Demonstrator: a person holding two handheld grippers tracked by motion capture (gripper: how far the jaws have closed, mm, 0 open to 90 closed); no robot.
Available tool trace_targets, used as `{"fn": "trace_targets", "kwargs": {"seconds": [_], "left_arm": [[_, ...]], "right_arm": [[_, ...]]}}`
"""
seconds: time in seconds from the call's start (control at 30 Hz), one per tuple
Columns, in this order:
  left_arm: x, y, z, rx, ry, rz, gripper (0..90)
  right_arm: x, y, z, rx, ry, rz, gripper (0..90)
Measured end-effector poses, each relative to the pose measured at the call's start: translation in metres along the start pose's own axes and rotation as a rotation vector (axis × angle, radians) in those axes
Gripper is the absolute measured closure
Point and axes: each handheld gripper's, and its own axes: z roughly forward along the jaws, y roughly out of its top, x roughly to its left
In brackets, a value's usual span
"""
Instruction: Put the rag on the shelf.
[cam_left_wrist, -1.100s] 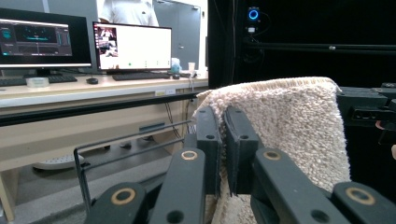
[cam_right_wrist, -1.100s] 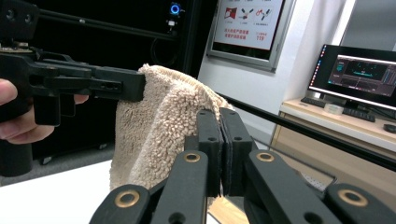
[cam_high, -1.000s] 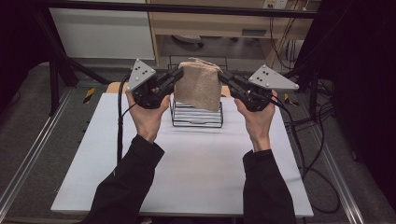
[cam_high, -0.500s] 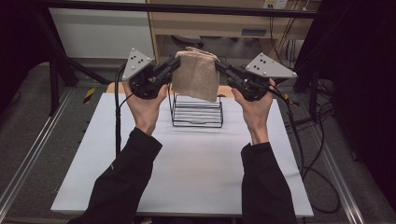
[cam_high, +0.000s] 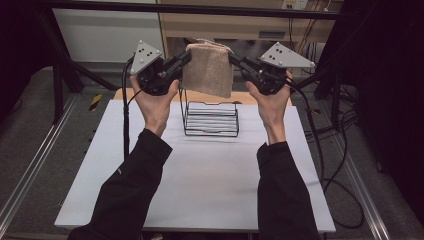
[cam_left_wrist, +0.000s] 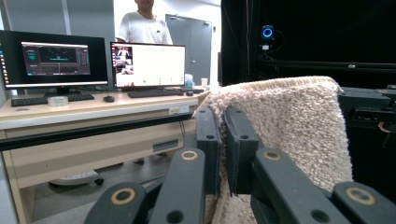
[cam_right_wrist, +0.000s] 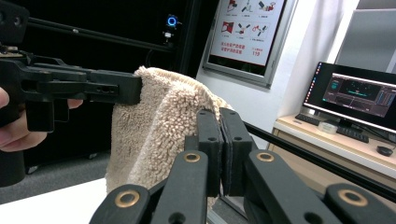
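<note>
left gripper (cam_high: 186, 56): jaws clamped on towel's top corner
right gripper (cam_high: 234, 59): jaws clamped on the opposite top corner
towel (cam_high: 207, 70): beige, hanging between both grippers
wire rack (cam_high: 210, 118): below the towel, on white table (cam_high: 200, 175)

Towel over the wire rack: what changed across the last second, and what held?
Both tongs, left and right, raised the towel up off the wire rack; a second ago it hung down against the rack, now it hangs above it. Unchanged: each tongs pinches a top corner; the rack sits in place on the white table.
</note>
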Motion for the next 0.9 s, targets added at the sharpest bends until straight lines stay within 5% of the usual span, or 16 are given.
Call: {"fn": "trace_targets", "kwargs": {"seconds": [0.47, 0.9], "left_arm": [[0.016, 0.010, 0.020, -0.014, 0.030, 0.016, 85.0], [0.030, -0.006, 0.039, 0.009, 0.050, 0.001, 84.9]], "right_arm": [[-0.024, 0.007, 0.028, 0.009, -0.001, -0.010, 88.6], [-0.039, -0.007, 0.051, 0.047, 0.006, -0.014, 88.5]]}}
